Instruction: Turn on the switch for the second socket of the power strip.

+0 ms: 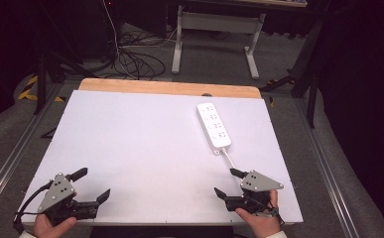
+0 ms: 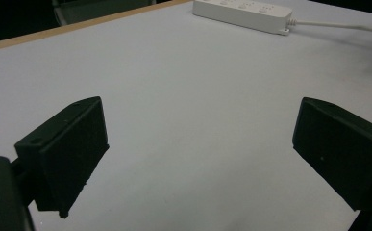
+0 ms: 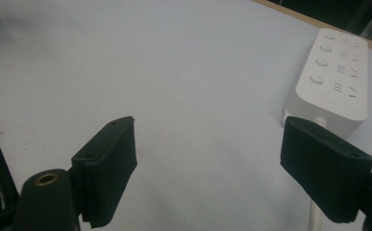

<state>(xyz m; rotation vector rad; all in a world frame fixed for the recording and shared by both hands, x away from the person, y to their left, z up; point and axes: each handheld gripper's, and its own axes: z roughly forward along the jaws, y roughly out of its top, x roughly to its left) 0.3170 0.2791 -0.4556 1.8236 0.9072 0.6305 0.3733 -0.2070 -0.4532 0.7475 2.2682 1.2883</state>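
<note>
We find one item on the white table: a white power strip at roughly 1 o'clock from the table centre, lying flat, its long axis running from 11 to 5 o'clock. Its white cord leaves the near end and runs toward 5 o'clock, passing just beside the right gripper. Nothing lies between either gripper and the strip; the sheet between them is bare.

We hold the left gripper at the 7 o'clock corner, well apart from the strip, and the right gripper at the 5 o'clock corner, near the strip's cord end. Both have their jaws spread wide with nothing between them.

The high view adds the wooden edge strip at 12 o'clock, the grey carpet, loose floor cables and a white desk frame beyond. The right gripper view resolves the power strip in detail: round buttons, slotted sockets, rounded glossy plastic body. The left gripper view shows the power strip from the side, with its cord.

Jaw pads are matte black rectangular blocks; the table surface is smooth and matte.
</note>
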